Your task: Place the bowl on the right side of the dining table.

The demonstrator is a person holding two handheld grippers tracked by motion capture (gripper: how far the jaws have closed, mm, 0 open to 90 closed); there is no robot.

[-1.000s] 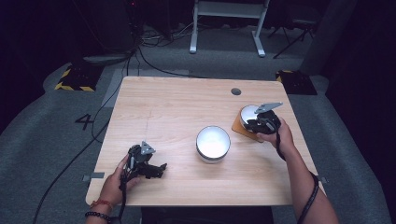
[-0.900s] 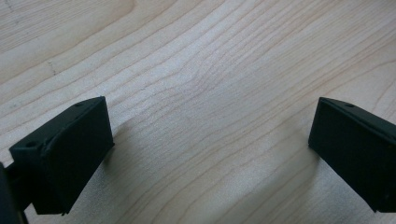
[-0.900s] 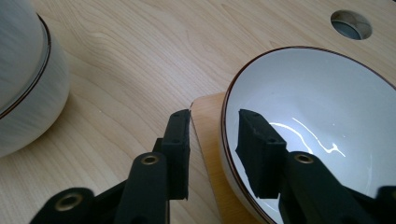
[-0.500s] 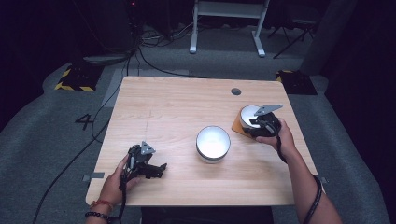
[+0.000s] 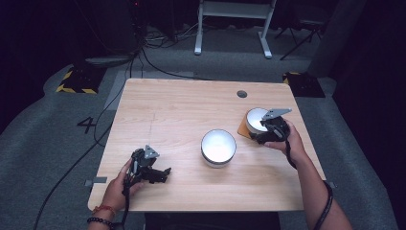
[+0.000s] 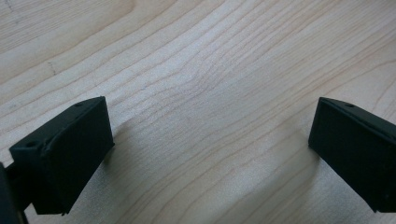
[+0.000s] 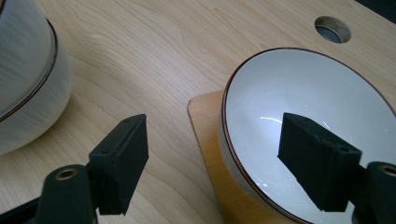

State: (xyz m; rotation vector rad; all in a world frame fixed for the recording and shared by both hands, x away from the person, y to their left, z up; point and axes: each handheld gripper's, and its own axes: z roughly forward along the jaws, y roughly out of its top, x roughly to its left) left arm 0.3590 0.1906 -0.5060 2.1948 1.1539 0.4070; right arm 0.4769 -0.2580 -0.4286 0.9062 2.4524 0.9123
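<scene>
**Two bowls on table, right gripper straddling one rim**

Wooden table (image 5: 182, 105) carries both bowls. Larger white bowl (image 5: 218, 147) sits mid-table, well apart from either gripper. Smaller white bowl with brown rim (image 7: 303, 116) stands on a tan wooden coaster (image 7: 210, 135) near the right edge, close to the round cable hole (image 7: 332, 29). Right gripper (image 7: 224, 158) is at that bowl: jaws spread, one outside the near rim over the coaster, one above the bowl's inside; contact with the rim can't be told. Left gripper (image 6: 210, 149) sits low over bare wood near the front left corner, jaws wide apart, nothing between them.
</scene>
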